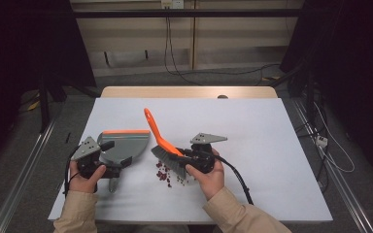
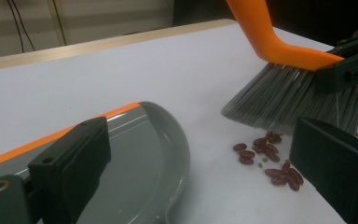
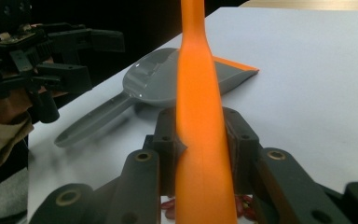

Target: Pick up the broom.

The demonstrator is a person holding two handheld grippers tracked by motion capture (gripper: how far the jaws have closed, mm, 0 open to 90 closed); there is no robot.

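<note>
My right gripper (image 1: 182, 156) (image 3: 200, 140) is shut on the orange handle of a hand brush (image 1: 156, 131) (image 3: 196, 70) (image 2: 279, 42). Its grey bristles (image 2: 289, 102) rest on the white table just above a small pile of red beans (image 1: 164, 174) (image 2: 265, 158). A grey dustpan (image 1: 124, 144) (image 2: 154, 154) (image 3: 158, 79) with an orange lip lies flat to the left of the beans, its handle (image 3: 88, 121) pointing toward the person. My left gripper (image 1: 115, 154) (image 2: 205, 140) (image 3: 65, 56) hovers open over the pan's rear, gripping nothing.
The white table (image 1: 272, 145) extends wide to the right and far side, ending in a wooden strip (image 1: 189, 92). A black cable (image 1: 238, 179) trails from the right gripper toward the near edge. Wires lie on the floor behind and to the right.
</note>
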